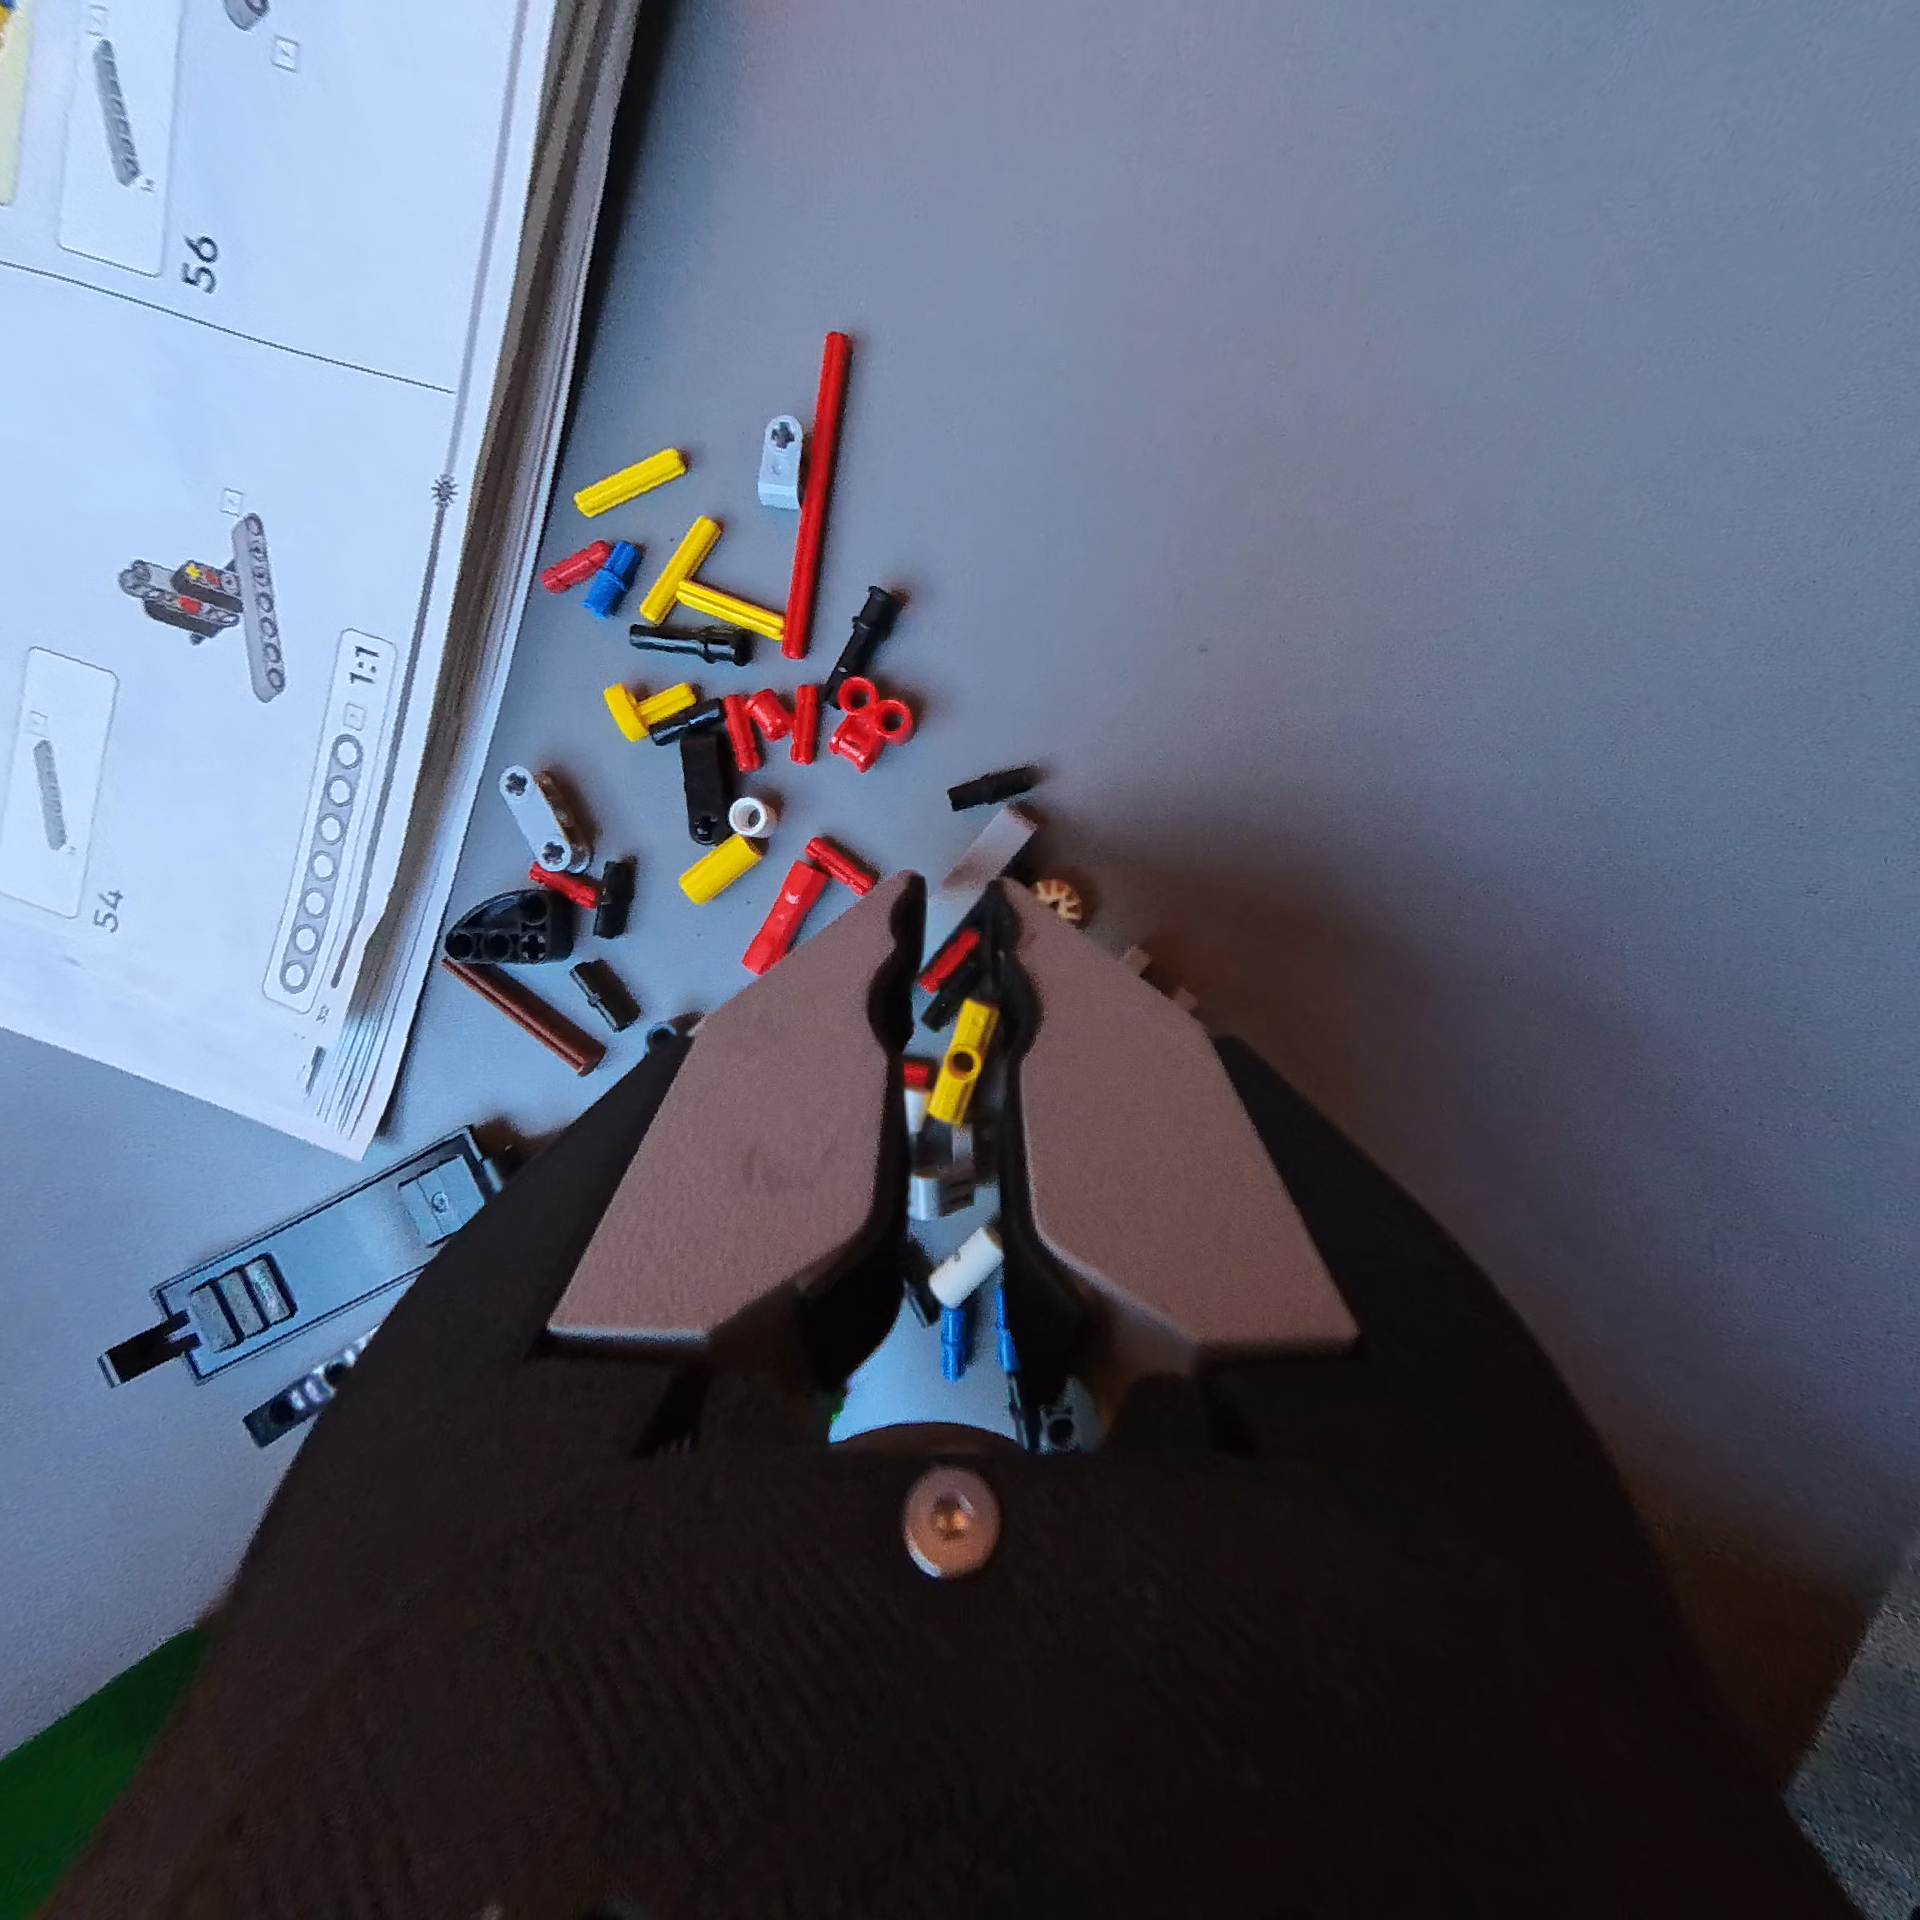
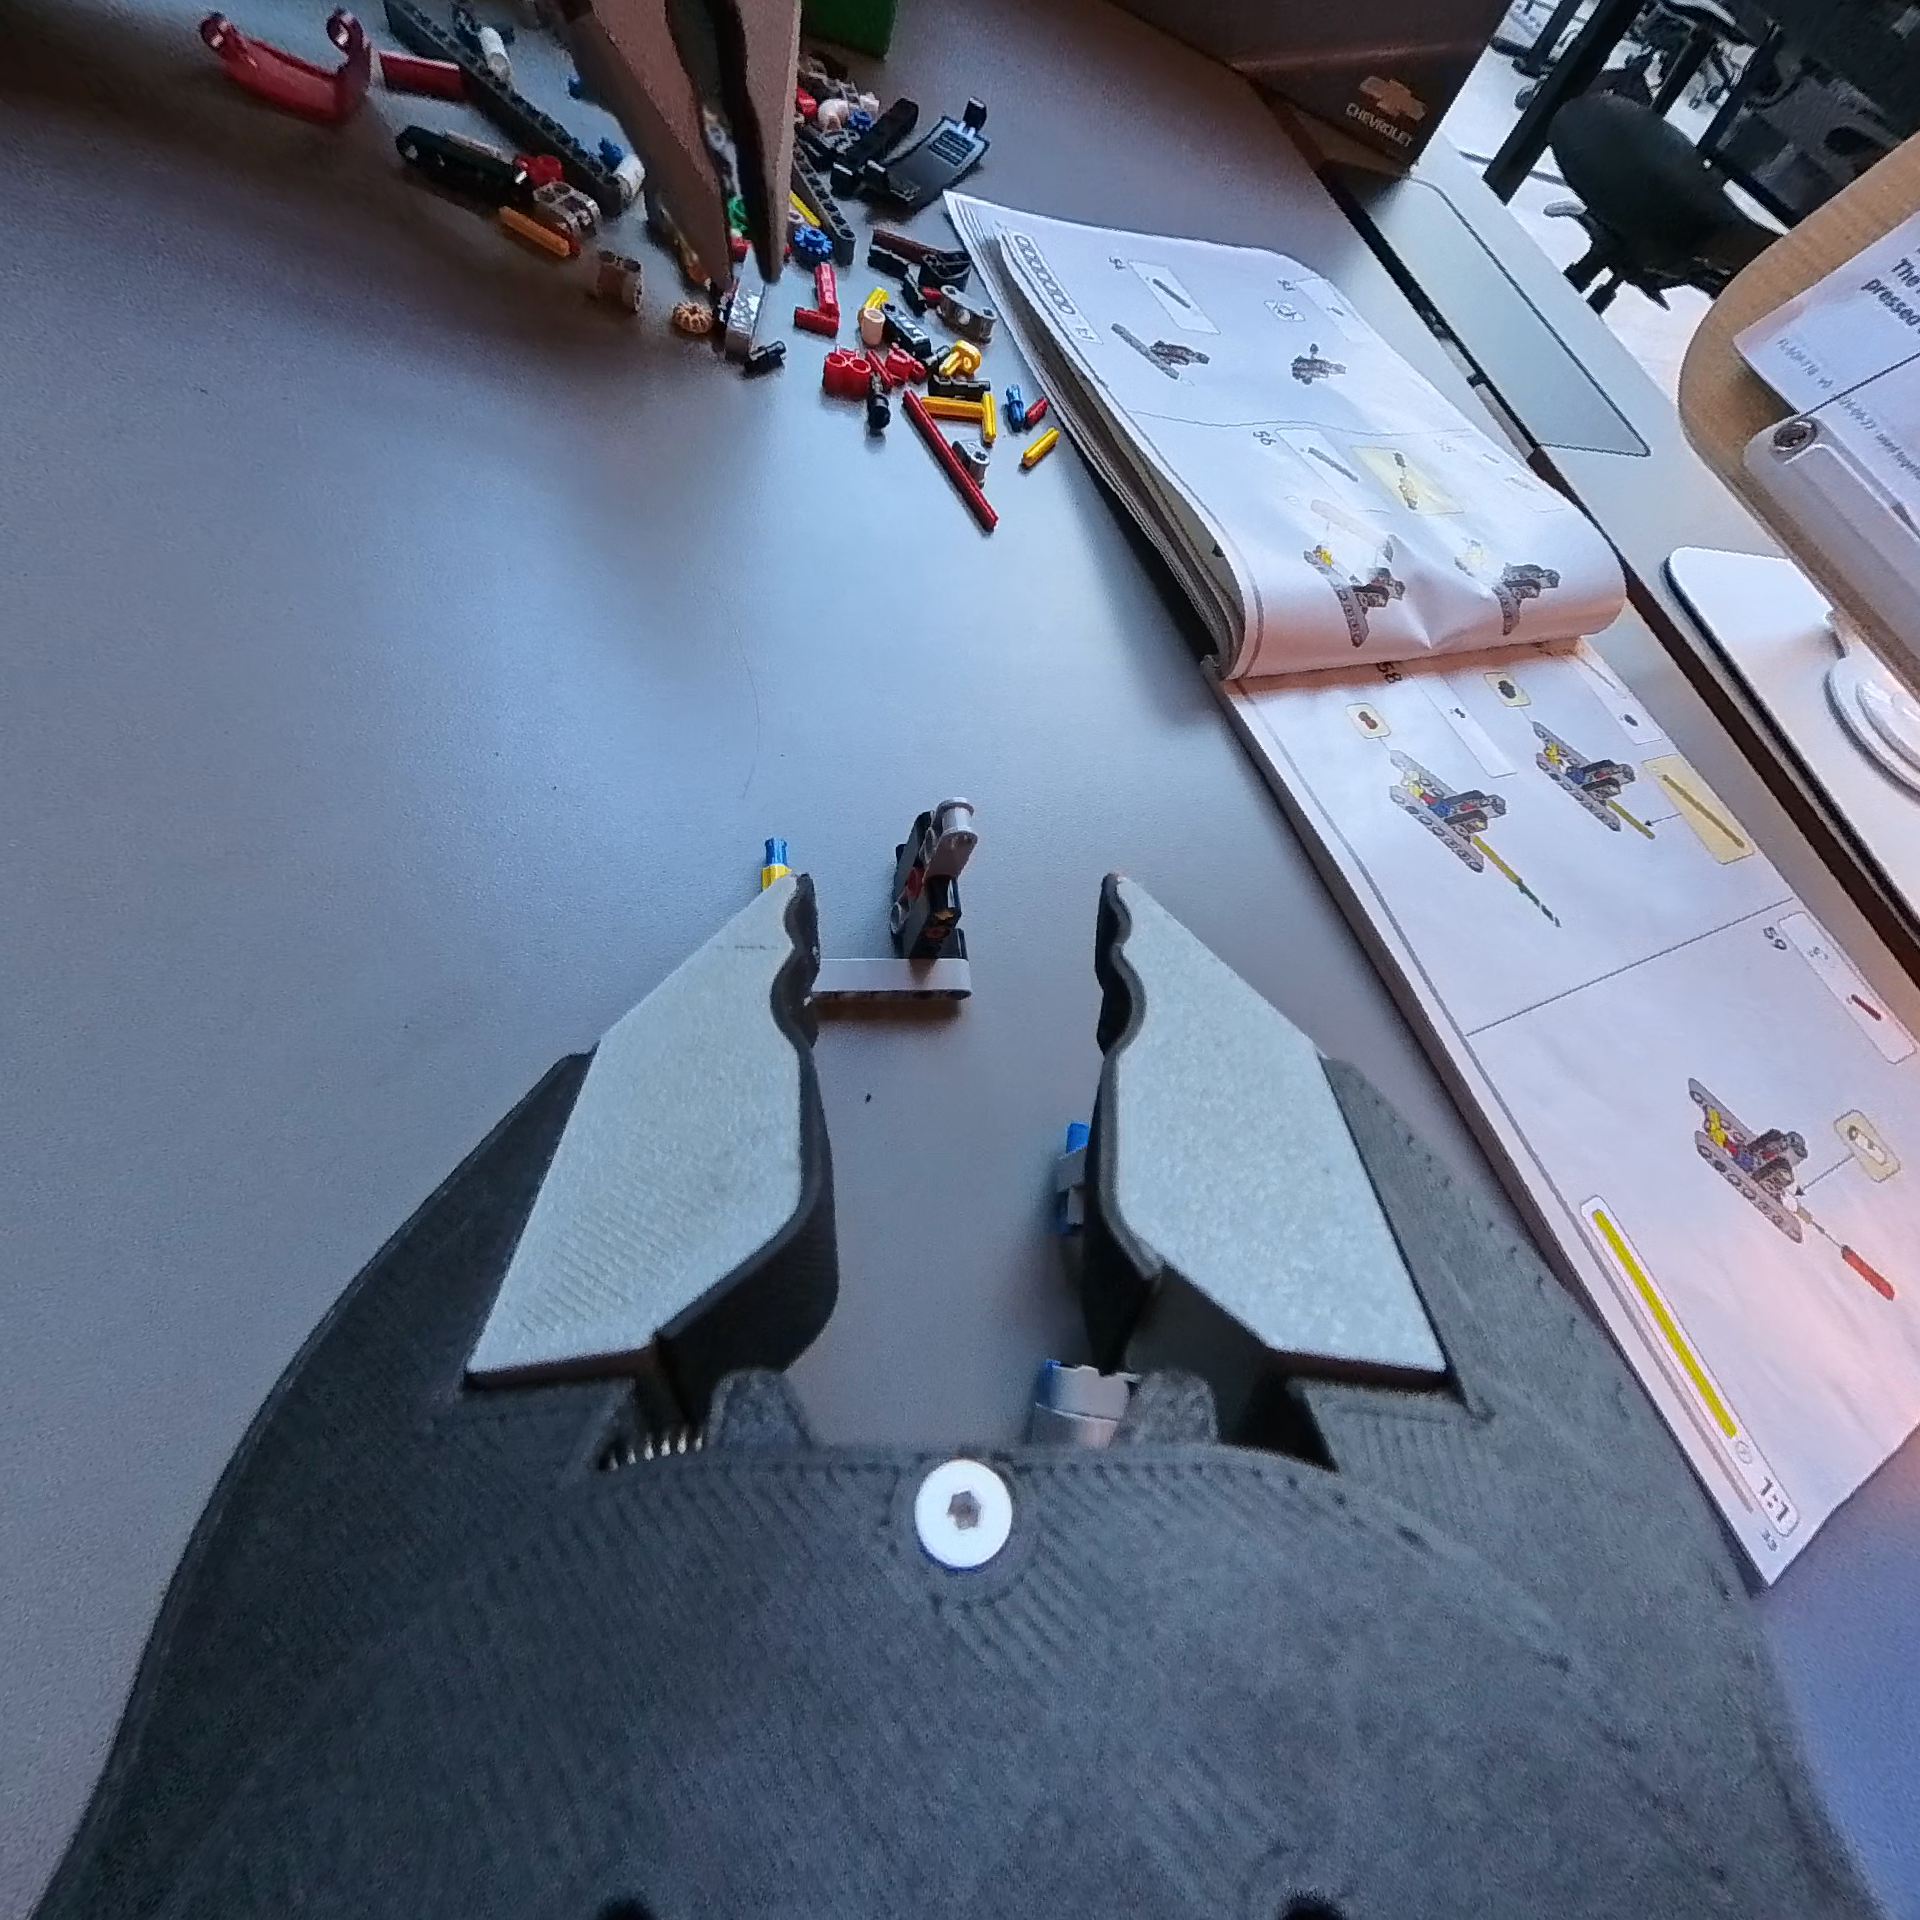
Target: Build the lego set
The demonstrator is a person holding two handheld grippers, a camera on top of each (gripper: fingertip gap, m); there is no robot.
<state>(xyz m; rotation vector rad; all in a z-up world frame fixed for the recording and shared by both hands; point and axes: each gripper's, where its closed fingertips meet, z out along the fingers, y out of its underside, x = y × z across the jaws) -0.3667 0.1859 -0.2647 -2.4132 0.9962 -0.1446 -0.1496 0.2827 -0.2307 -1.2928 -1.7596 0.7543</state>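
My left gripper [image 1: 956,888] points down into a scatter of small building parts [image 1: 727,675], with its jaws a narrow way apart. The near end of a grey flat piece [image 1: 992,847] lies just at its tips, and a sliver of table shows between the piece and the left pad. The right wrist view shows this gripper [image 2: 748,278] standing over the same grey piece [image 2: 746,312]. My right gripper [image 2: 956,888] is wide open and low over the table. A small black and grey assembly [image 2: 930,894] stands on a grey beam [image 2: 894,977] between its tips, untouched. A blue and yellow pin [image 2: 772,864] lies past its left tip.
An open instruction booklet [image 1: 208,520] lies left of the parts and also shows in the right wrist view [image 2: 1351,520]. A long red axle [image 1: 818,499] and a dark grey panel [image 1: 312,1268] lie nearby. A cardboard box [image 2: 1351,83] and a monitor base [image 2: 1787,623] stand at the right.
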